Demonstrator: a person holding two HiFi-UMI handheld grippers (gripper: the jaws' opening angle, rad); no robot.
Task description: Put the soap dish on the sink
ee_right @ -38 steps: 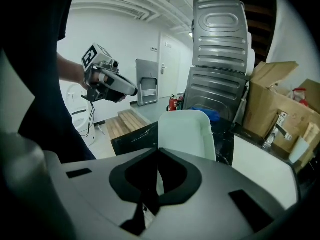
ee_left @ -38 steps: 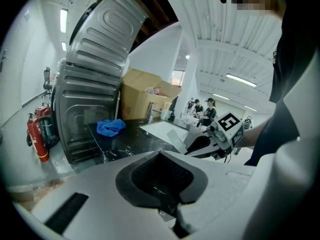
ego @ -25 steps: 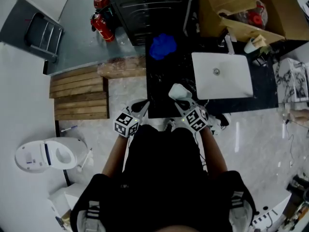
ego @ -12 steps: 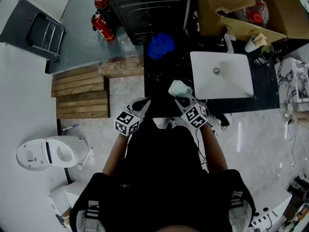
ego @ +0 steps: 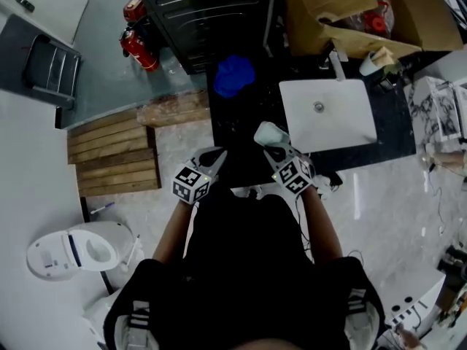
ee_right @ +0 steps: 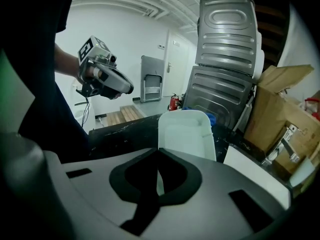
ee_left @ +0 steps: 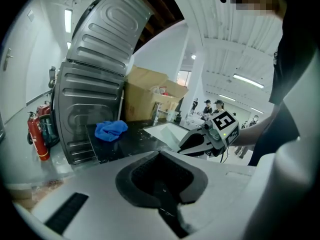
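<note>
white soap dish (ee_right: 186, 134) juts forward, pinched in right hand-held gripper (ee_right: 158, 159)

Sink (ego: 343, 122) basin lying open from above, soap dish (ego: 270, 133) hanging just beside its left rim. Bare black counter (ego: 237, 130) stretching free leftward. Faucet (ego: 337, 65) standing at far rim, cardboard box (ego: 343, 9) crowding behind. Blue cloth (ego: 233, 75) lying far-left, metal appliance (ego: 208, 9) rising beyond. Left gripper (ego: 216, 154) hanging at counter's near edge, apart from dish.

White soap dish (ee_right: 186, 134), black counter (ego: 239, 133), blue cloth (ego: 233, 75)
</note>
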